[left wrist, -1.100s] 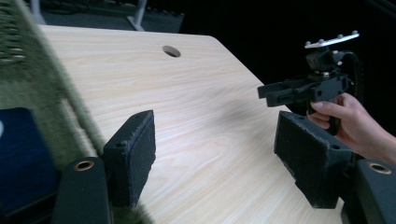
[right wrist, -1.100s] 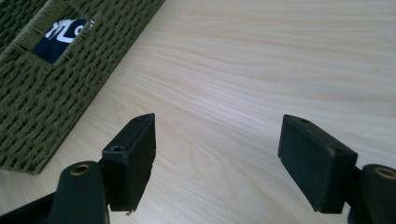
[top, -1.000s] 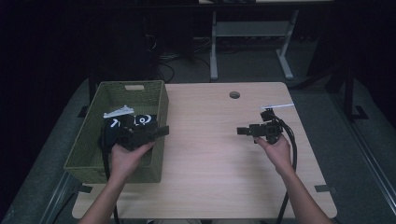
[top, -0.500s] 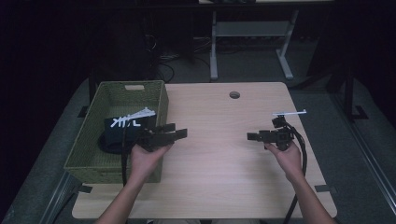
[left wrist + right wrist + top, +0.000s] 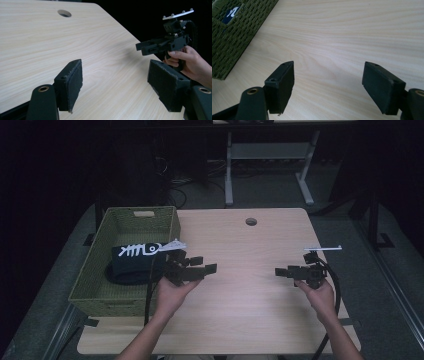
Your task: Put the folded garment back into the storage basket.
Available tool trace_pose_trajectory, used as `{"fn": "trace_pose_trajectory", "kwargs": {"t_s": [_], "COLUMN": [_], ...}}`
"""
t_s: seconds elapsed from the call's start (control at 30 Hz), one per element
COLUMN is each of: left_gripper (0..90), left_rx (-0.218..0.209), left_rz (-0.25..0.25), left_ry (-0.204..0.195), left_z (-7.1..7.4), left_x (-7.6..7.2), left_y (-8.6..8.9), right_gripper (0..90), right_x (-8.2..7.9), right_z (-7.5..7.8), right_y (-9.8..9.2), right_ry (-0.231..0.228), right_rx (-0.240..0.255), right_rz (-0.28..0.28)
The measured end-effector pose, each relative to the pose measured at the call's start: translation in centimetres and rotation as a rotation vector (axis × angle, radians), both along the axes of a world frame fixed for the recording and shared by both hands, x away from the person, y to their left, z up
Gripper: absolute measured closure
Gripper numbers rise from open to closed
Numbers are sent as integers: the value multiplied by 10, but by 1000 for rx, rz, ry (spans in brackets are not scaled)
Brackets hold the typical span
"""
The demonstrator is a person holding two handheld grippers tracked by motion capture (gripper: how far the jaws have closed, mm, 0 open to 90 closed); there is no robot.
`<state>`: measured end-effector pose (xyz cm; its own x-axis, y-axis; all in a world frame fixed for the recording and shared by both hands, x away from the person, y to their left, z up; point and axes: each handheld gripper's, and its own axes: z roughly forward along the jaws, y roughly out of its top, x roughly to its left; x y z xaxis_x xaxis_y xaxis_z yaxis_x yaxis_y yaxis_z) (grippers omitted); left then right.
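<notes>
Left gripper over bare table, jaws wide, nothing between; right gripper facing it from well apart, jaws wide, empty. Folded black cloth with white fish-bone print lies in green woven basket at table's left edge

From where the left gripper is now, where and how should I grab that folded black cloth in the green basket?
Probably from straight above. The black cloth lies flat and folded low inside the basket, whose woven walls block any side approach. Take the rounded folded edge nearest the left gripper, one finger on each side of the fold. Its fingers stand open and empty, so it looks ready to go.
</notes>
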<state>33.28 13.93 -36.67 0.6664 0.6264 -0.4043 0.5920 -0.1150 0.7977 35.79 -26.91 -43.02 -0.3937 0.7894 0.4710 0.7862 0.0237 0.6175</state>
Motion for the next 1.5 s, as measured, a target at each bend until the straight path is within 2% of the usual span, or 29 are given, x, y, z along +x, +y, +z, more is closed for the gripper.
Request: {"fn": "trace_pose_trajectory", "kwargs": {"t_s": [0.17, 0.53, 0.7, 1.13, 1.27, 1.5], "left_gripper": [278, 278, 278, 277, 277, 271], "left_rx": [-7, 15, 21, 31, 34, 42], "left_rz": [-12, -48, -53, -76, -84, -85], "left_ry": [16, 22, 22, 45, 47, 49], "left_z": [-6, -23, -32, -55, -60, -66], "left_x": [1, 2, 1, -3, -5, -7], "left_y": [-11, -45, -54, -75, -79, -82], "right_gripper": [254, 252, 252, 248, 246, 241], "right_x": [-7, -19, -26, -43, -47, -55], "right_z": [-4, -14, -18, -23, -25, -24], "right_y": [-10, -31, -38, -52, -55, -59], "right_ry": [1, 6, 9, -1, -1, -8], "right_rx": [-1, 12, 15, 8, -3, 9], "right_rz": [-11, -37, -49, -49, -50, -50]}}
